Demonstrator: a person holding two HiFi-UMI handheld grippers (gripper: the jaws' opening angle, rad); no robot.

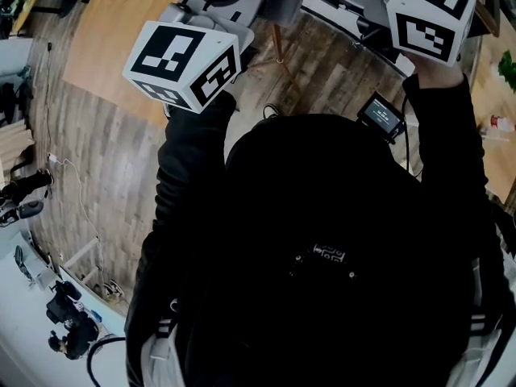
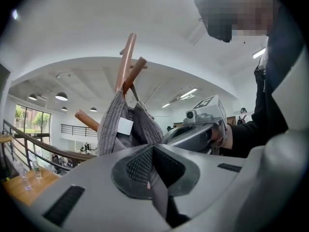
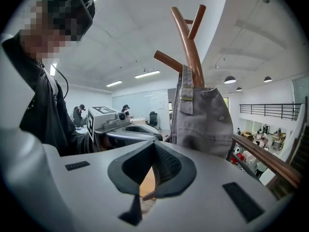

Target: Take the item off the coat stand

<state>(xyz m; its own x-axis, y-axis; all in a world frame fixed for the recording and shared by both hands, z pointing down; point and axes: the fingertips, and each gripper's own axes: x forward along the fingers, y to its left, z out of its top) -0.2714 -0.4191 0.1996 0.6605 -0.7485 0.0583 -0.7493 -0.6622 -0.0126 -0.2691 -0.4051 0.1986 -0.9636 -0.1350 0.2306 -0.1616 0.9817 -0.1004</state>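
Both raised: left claw [image 2: 153, 151], right claw [image 3: 154, 149] closed, empty, facing garment [image 3: 203, 117] on coat stand [image 3: 187, 35].

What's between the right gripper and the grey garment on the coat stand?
Nothing. In the right gripper view the shut, empty right gripper faces the grey garment, which hangs on the coat stand, across bare air.

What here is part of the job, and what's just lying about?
Job:
- coat stand
- grey garment hanging on it
- left gripper, shut, empty
- right gripper, shut, empty

Lying about:
- ceiling lamp
- railing
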